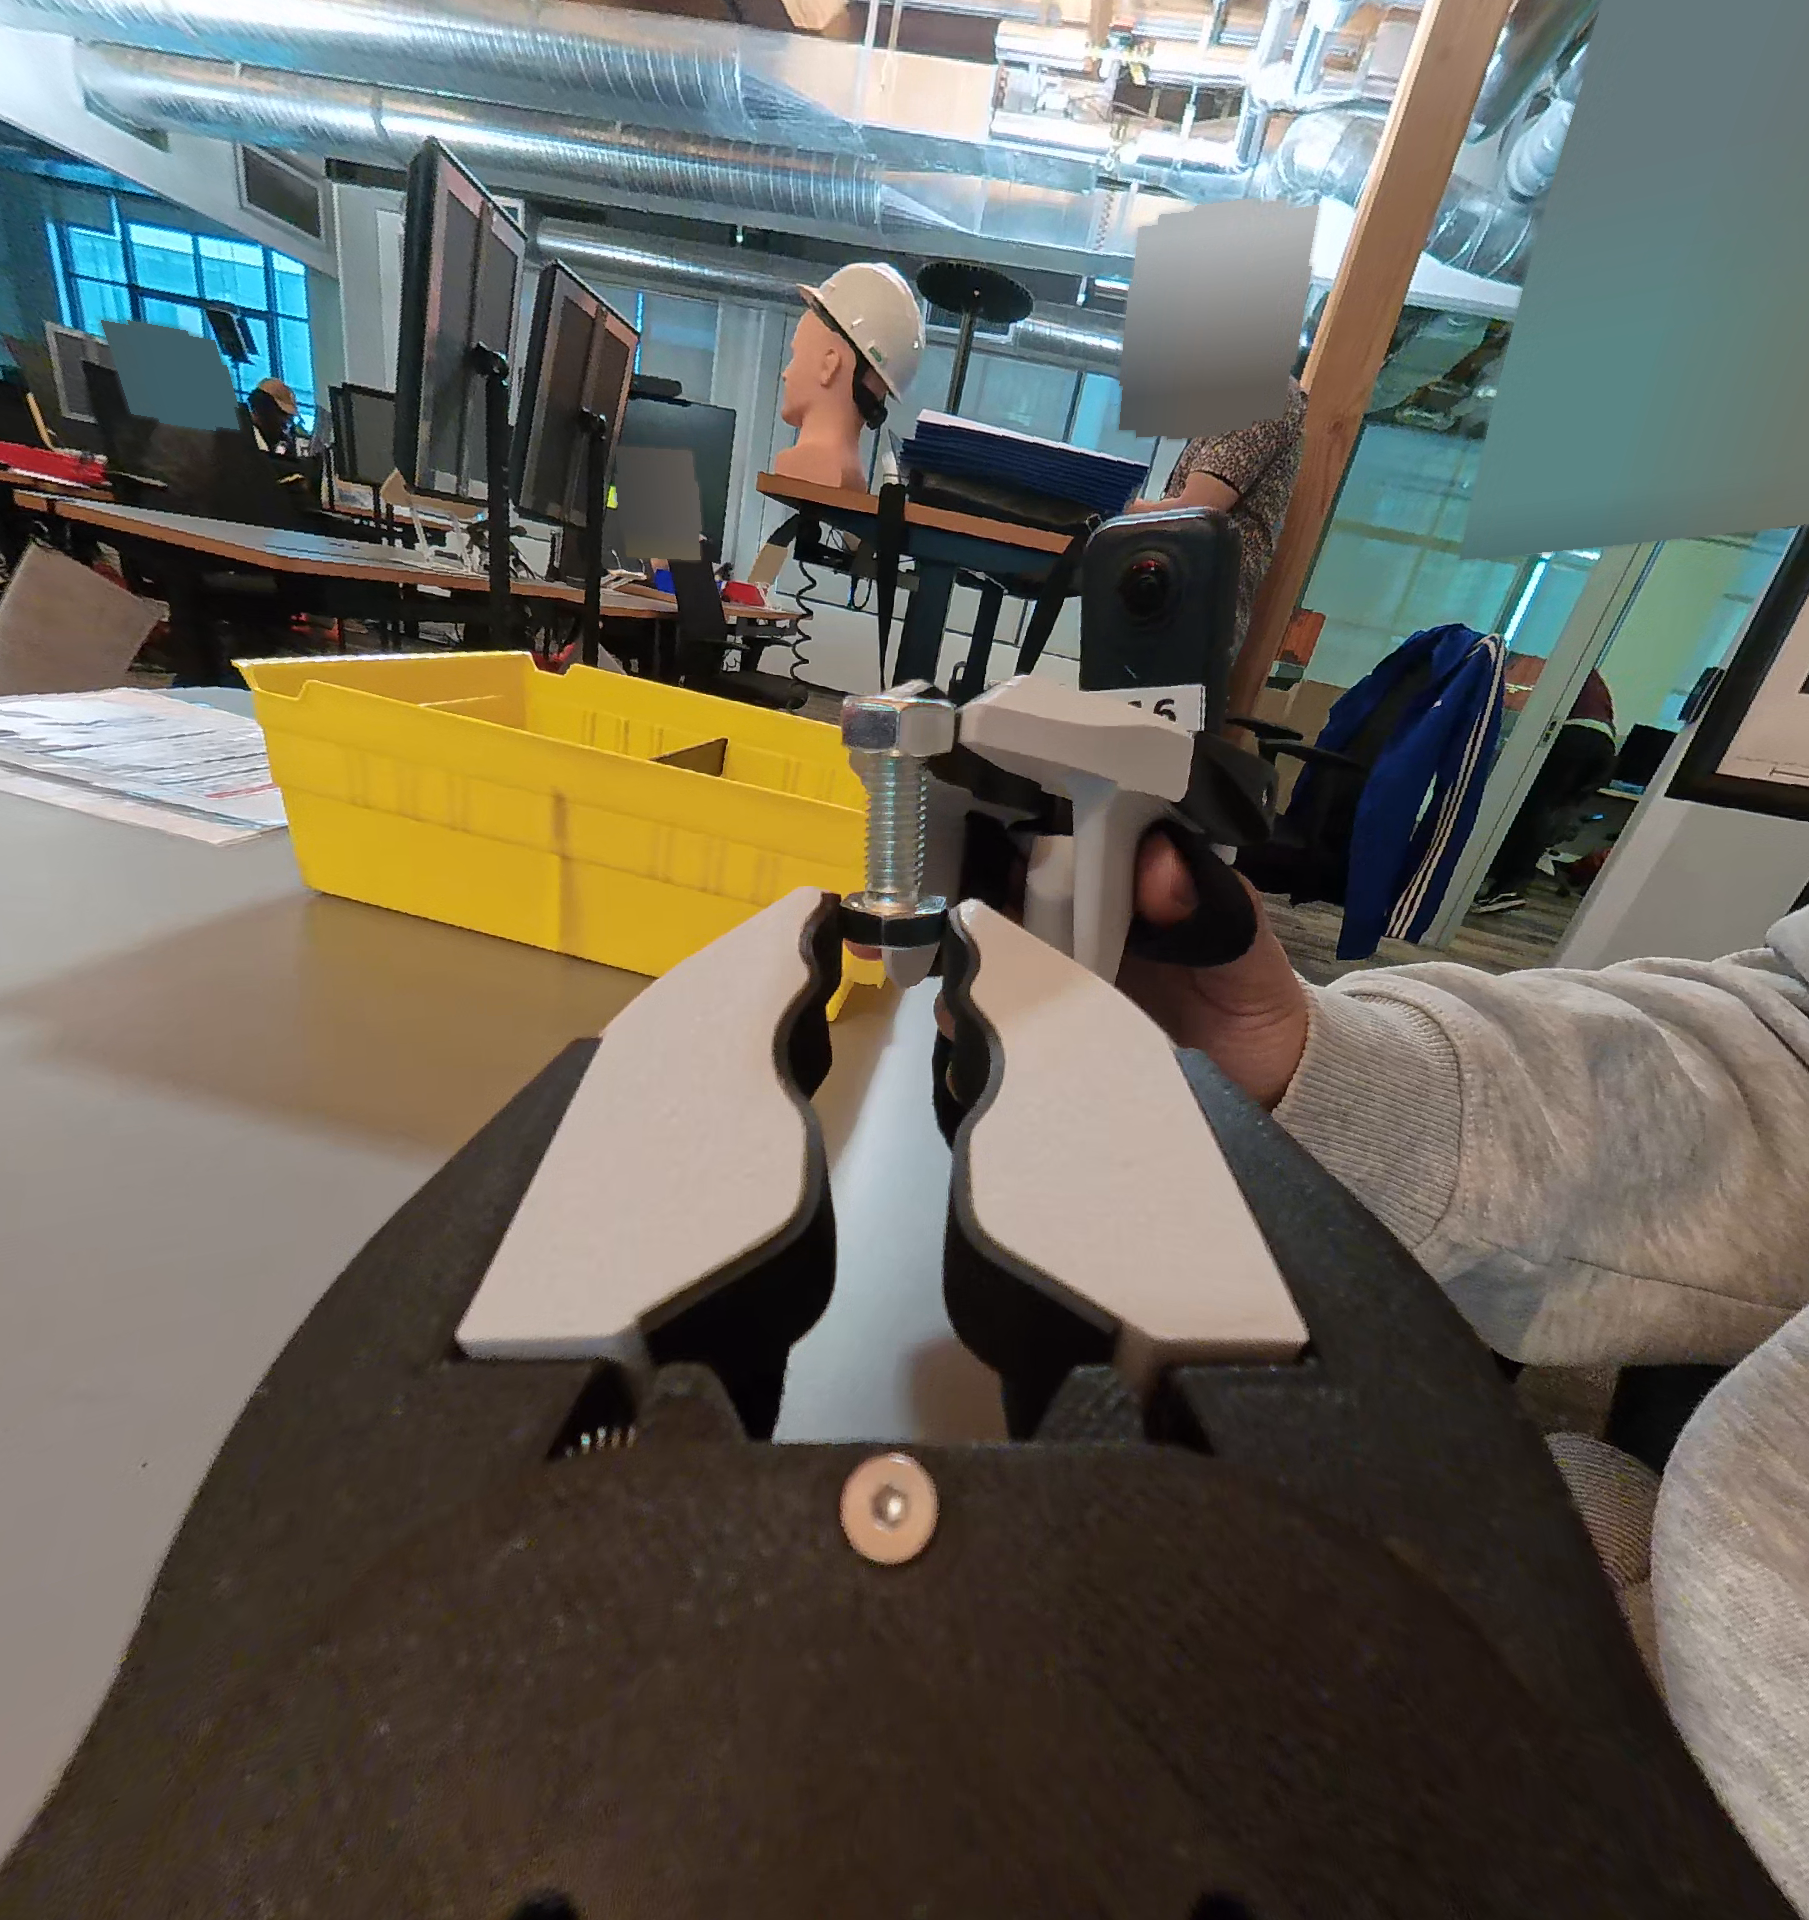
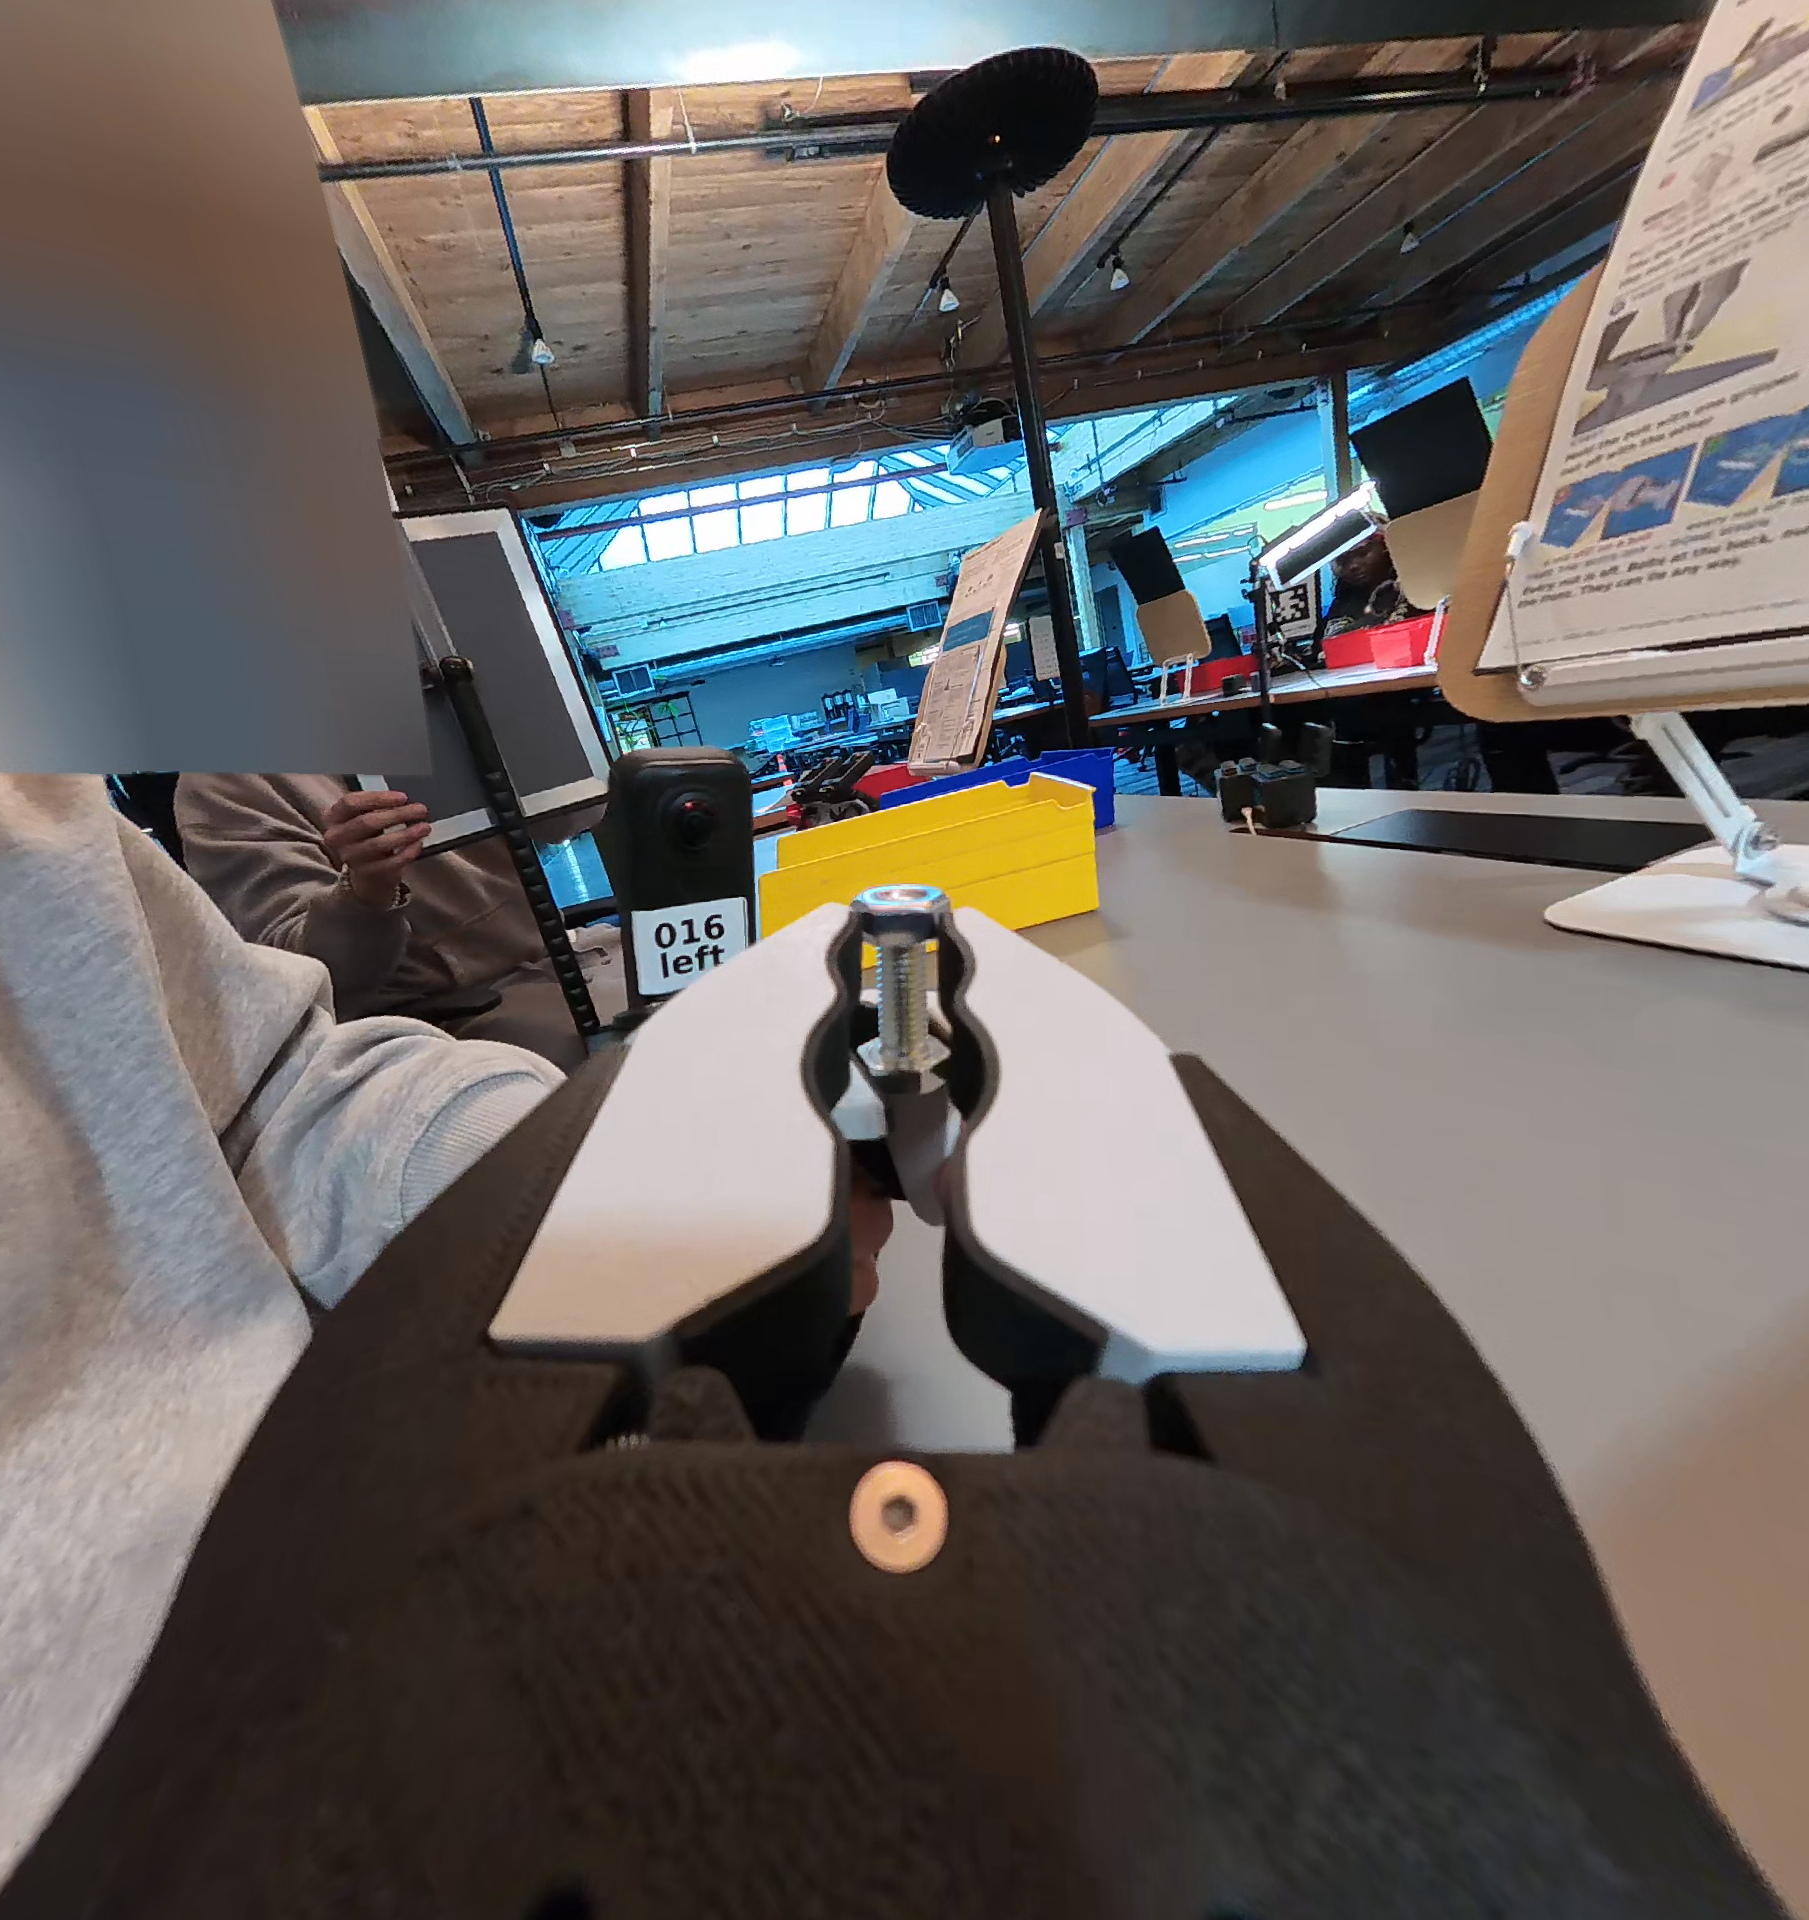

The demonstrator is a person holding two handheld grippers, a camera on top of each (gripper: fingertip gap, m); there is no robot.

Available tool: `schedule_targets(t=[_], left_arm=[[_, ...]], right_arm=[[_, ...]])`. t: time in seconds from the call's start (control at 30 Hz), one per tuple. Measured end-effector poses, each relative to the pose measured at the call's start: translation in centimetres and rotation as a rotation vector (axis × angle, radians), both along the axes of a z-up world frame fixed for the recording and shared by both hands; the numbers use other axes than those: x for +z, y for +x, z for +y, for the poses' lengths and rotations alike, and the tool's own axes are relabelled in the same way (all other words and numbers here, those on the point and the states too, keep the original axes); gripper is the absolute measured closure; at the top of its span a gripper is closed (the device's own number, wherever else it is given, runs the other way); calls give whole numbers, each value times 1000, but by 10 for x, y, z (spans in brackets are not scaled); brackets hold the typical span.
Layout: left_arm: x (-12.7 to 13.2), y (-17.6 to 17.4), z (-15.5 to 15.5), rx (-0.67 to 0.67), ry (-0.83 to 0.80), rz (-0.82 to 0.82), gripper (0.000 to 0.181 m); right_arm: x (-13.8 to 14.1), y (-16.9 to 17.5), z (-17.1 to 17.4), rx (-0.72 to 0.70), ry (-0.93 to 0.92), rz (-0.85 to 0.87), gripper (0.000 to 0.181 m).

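Observation:
A silver hex bolt [image 1: 895, 821] stands upright in the air above the grey table [image 1: 152, 1039], with a nut [image 1: 892, 920] threaded on its lower end. My left gripper [image 1: 892, 927] is shut on the nut at its fingertips. The right gripper [image 1: 941, 732], held by a hand in a grey sleeve, comes in from the right and clamps the bolt's head. In the right wrist view my right gripper [image 2: 900, 920] is shut on the bolt head [image 2: 900, 902]. The threaded shaft [image 2: 898, 997] runs down to the nut [image 2: 900, 1060], which sits in the left gripper's fingertips [image 2: 921, 1143].
A yellow divided bin [image 1: 526, 790] sits on the table just behind the bolt and also shows in the right wrist view [image 2: 931, 852], with a blue bin [image 2: 993, 779] behind it. Papers [image 1: 100, 748] lie at far left. A document stand [image 2: 1710, 416] stands at right. Left and right tips are no more than a few centimetres apart.

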State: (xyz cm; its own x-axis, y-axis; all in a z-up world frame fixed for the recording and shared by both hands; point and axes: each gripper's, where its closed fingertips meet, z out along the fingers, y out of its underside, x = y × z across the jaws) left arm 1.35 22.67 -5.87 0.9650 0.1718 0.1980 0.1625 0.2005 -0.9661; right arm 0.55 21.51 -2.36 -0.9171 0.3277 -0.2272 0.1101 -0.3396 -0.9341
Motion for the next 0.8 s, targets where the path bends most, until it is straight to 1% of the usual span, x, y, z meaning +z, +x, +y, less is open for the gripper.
schedule_targets(t=[0.2, 0.6, 0.8], left_arm=[[2, 0, -1, -1, 11, 0, 163], [4, 0, -2, -3, 30, -4, 163], [4, -2, -3, 9, 32, -8, 162]], right_arm=[[1, 1, 1, -4, -2, 17, 169], [2, -5, 9, -29, -33, -14, 172], [3, -2, 6, -16, -28, -3, 168]])
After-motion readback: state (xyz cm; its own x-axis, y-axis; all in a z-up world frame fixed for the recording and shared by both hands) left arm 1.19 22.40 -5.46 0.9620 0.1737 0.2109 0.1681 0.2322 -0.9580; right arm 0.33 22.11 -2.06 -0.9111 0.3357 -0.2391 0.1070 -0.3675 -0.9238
